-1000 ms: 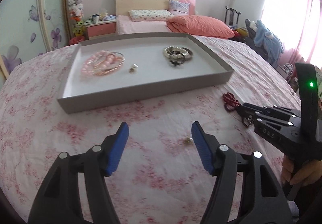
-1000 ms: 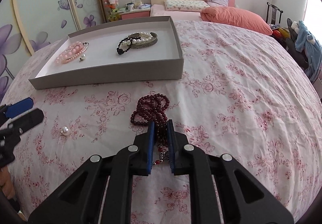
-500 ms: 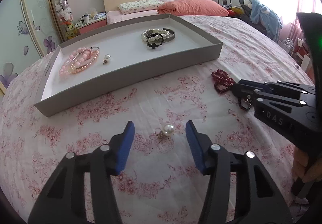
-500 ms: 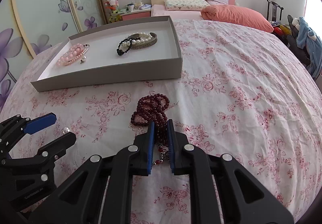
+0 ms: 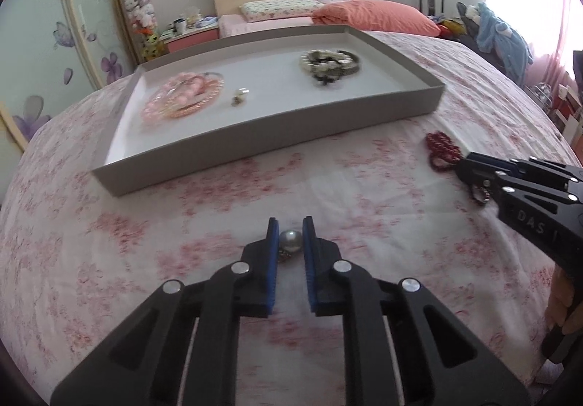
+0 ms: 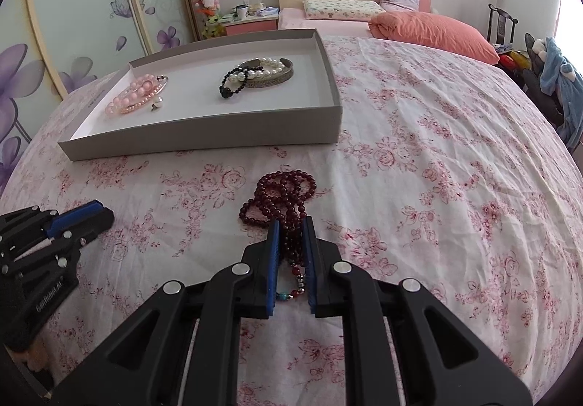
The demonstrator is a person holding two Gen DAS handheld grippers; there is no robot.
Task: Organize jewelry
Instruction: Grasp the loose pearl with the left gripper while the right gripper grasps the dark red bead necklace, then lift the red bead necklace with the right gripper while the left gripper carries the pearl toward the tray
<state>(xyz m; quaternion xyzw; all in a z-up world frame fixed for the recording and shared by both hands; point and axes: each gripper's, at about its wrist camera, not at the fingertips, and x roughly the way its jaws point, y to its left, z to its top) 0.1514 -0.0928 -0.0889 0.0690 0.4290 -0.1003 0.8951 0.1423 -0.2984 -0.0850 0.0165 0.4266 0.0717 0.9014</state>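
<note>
The left gripper (image 5: 290, 227) has just been closing, and its blue pads now sit against either side of the pearl earring (image 5: 290, 241), which a second ago lay loose on the bedspread (image 5: 364, 194) ahead of wide-open jaws. The gripper has also come down onto it. The pearl looks pinched but not yet lifted; it lies well short of the tray's near wall, toward the near edge of the bed. I judge this to be the pick-up finished, with the carry into the tray to follow.

The right gripper (image 6: 290, 229) is unchanged: its jaws are nearly together, clamped on the dark red bead necklace (image 6: 282, 192), whose coil spills forward onto the bedspread just ahead of the tips, below the tray's near right corner.

The grey tray (image 6: 204, 138) stands farther up the bed and holds everything sorted so far. At its left end lies a pile of pink bead bracelets (image 6: 136, 96) with a single pearl earring (image 6: 157, 102) just beside it. Toward the right end rests a metal bangle (image 6: 271, 74) with a white pearl bracelet (image 6: 266, 65) and a black bead bracelet (image 6: 233, 79) lying on it. The tray's near right floor is bare.
</note>
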